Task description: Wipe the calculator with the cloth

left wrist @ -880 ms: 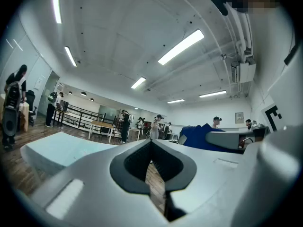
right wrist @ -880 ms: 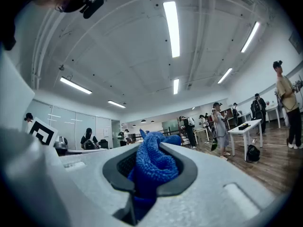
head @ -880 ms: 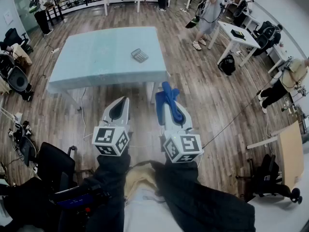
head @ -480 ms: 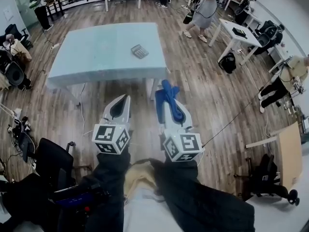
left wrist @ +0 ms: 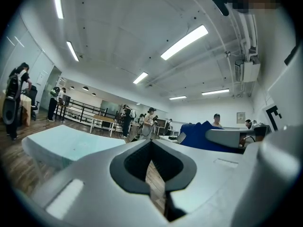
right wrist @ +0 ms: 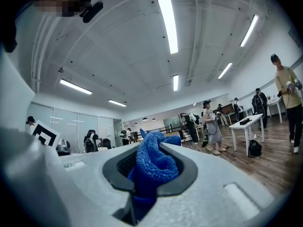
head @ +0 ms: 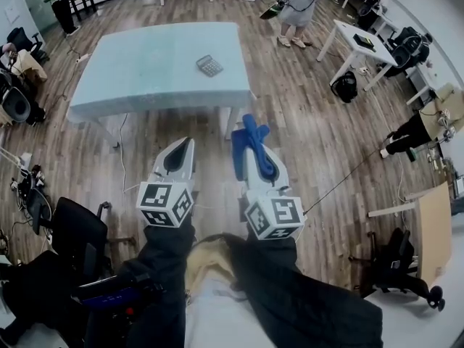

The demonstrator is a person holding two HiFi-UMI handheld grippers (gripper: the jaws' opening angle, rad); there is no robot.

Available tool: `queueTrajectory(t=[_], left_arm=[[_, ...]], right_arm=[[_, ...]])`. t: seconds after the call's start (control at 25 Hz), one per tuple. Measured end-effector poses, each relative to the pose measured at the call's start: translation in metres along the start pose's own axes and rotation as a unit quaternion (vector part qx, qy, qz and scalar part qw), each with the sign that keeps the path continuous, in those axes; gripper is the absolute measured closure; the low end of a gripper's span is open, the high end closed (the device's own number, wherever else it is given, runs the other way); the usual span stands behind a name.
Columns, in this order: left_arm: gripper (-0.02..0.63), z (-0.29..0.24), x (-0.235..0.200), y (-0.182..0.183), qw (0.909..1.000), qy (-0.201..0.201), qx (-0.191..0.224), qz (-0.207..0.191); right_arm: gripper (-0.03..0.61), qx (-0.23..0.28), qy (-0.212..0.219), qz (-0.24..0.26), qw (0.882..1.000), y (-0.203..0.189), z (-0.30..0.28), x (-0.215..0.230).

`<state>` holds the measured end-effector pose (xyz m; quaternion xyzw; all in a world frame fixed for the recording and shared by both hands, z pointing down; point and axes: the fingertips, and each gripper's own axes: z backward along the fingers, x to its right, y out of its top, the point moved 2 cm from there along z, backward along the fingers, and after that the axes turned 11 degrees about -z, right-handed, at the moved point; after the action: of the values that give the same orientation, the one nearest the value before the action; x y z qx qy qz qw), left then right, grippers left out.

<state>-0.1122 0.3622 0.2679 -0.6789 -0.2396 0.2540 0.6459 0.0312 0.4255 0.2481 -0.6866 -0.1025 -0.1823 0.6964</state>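
1. Calculator (head: 209,65) first: it lies flat on the pale blue counter (head: 130,78), in the far right part of the top, short of the right edge. Its long axis looks skewed to the counter's sides, though it is too small here to say more.

2. Nothing touches it, and the counter around it is bare.

3. Coming outward, the counter's near edge lies between the calculator and both tools. Both tools hang over the wood floor (head: 319,136), well apart from the counter.

4. Right tool (head: 250,151) is clamped on the blue cloth (head: 254,132). In the right gripper view the cloth (right wrist: 154,167) fills the gap between the jaws and bunches up past the tips.

5. Left tool (head: 185,148) has its jaws drawn together with nothing in them. The left gripper view shows only floor through the slit of the left tool (left wrist: 151,145).

6. Here's the relation that counts: the calculator sits straight ahead and far off, on a line running between the two tools. From the right tool it lies forward and a touch left.

7. My call: wiping hasn't begun. The cloth-bearing right tool needs a long carry forward over the near edge, then down onto the calculator. The left tool is placed about as near and could steady it.
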Motion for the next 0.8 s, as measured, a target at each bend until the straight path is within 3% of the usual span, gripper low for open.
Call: queueTrajectory(t=[0.8], left_arm=[[0.612,-0.033,0.019,-0.04,0.9991,0.027,-0.031,0.013]], right_arm=[[0.52,-0.049,0.022,-0.004,0.999,-0.025,-0.009,0.053]])
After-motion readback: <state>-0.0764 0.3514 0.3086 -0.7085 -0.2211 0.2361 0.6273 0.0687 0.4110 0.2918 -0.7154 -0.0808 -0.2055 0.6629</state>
